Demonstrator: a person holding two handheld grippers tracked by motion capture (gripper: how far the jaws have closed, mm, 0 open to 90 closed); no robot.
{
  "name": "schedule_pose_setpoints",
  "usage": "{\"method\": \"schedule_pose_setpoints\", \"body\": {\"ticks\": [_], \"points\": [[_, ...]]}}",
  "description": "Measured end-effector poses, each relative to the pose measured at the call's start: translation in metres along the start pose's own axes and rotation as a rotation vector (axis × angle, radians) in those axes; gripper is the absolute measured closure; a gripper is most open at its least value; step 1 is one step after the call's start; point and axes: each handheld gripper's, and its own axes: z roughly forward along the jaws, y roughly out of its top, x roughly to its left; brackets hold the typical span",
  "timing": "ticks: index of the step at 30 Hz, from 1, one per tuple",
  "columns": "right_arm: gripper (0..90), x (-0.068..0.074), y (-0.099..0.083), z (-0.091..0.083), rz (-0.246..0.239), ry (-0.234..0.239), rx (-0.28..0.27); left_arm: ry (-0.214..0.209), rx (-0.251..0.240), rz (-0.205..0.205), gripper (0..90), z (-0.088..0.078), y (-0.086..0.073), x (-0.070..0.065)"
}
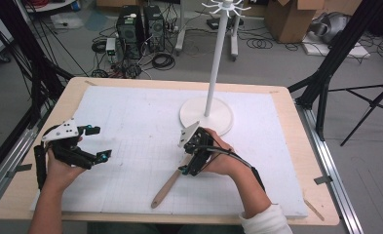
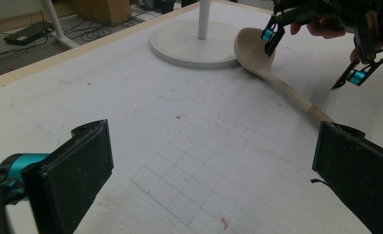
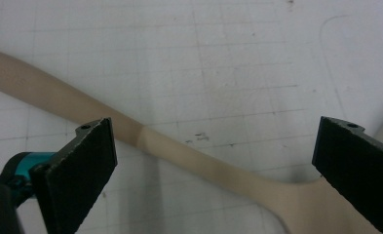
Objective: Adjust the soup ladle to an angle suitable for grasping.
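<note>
White gridded foam board [image 1: 145, 117] covers my table, with cables and boxes on the floor behind. At left, my left gripper [image 1: 95, 144] hovers off the board's left part, jaws wide apart and holding nothing; its own view looks across the board toward the spoon. At centre, the wooden spoon [image 1: 165, 187] lies flat on the board, handle toward me, bowl toward the stand. My right gripper [image 1: 189, 161] hangs over the spoon near its bowl end; in the right gripper view the jaws stand wide apart with the spoon's neck [image 3: 179, 151] running between them, not yet gripped. Farther right and back, the white hook stand [image 1: 207, 114] rises from its round base, hooks bare. I judge the work barely begun: approach made, while grasp, lift and probably hanging on the stand remain.
</note>
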Motion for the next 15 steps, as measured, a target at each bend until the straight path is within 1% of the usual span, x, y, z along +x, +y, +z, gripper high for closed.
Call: {"method": "schedule_pose_setpoints", "body": {"ticks": [3,4,5,6,7,8,9,10,11,12,13,14,15], "points": [[1.5,0.001,0.0,0.009,-0.029,0.016,0.027,0.002,-0.002,-0.002,1.7,-0.001,0.0,0.0],[2.3,0.004,0.0,0.01,-0.017,0.019,0.049,0.002,-0.002,0.0,1.7,-0.001,0.0,0.0],[3.3,0.004,0.0,0.013,-0.02,0.026,0.059,0.001,-0.003,-0.001,1.7,-0.001,0.0,0.001],[3.4,0.006,0.0,0.013,-0.007,0.033,0.084,0.002,-0.003,-0.001,1.6,-0.002,0.0,0.001],[3.7,0.005,0.0,0.016,-0.029,0.035,0.076,0.004,-0.004,-0.004,1.7,-0.002,0.0,0.001],[4.1,0.006,0.001,0.018,-0.029,0.035,0.085,0.003,-0.005,-0.005,1.6,-0.002,0.0,0.001],[4.2,0.008,0.001,0.018,-0.016,0.037,0.102,0.004,-0.005,-0.004,1.7,-0.002,0.0,0.001],[4.4,0.007,0.001,0.021,-0.042,0.045,0.094,0.004,-0.004,-0.004,1.7,-0.002,0.0,0.0],[4.7,0.008,0.001,0.023,-0.045,0.046,0.1,0.004,-0.004,-0.004,1.6,-0.002,0.0,0.0],[5.0,0.011,0.001,0.022,-0.006,0.049,0.131,0.001,-0.005,-0.002,1.7,-0.002,0.0,0.0],[5.3,0.009,0.001,0.025,-0.049,0.049,0.117,0.003,-0.005,-0.002,1.7,-0.002,0.0,0.0],[5.5,0.011,0.001,0.025,-0.021,0.053,0.139,0.002,-0.005,-0.001,1.7,-0.002,0.0,0.0],[5.6,0.009,0.001,0.027,-0.057,0.058,0.117,0.001,-0.005,-0.002,1.7,-0.001,0.0,0.0]]}}
